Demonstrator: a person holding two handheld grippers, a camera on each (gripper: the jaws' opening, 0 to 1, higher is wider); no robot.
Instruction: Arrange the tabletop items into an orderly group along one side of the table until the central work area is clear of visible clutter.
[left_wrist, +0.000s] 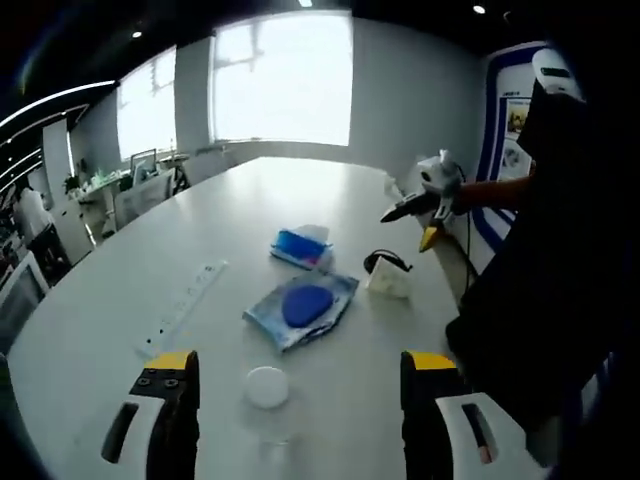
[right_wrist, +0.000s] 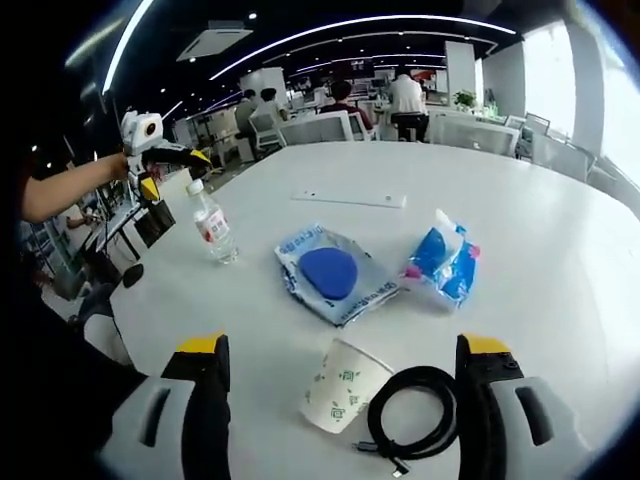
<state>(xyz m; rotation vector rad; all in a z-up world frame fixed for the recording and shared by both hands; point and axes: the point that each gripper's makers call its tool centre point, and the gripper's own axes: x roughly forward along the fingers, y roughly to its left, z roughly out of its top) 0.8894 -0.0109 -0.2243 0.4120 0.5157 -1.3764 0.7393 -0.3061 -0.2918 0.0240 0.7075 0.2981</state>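
White oval worktop (right_wrist: 560, 250) in an open office, both claws (left_wrist: 295, 400) (right_wrist: 340, 400) held apart and empty, paper cup (right_wrist: 340, 385) touching coiled black cable (right_wrist: 415, 410), water bottle (right_wrist: 212, 225) upright beside blue pouch (right_wrist: 335, 275).

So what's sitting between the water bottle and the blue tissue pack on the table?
In the right gripper view, a flat blue pouch lies between the water bottle and the tissue pack.
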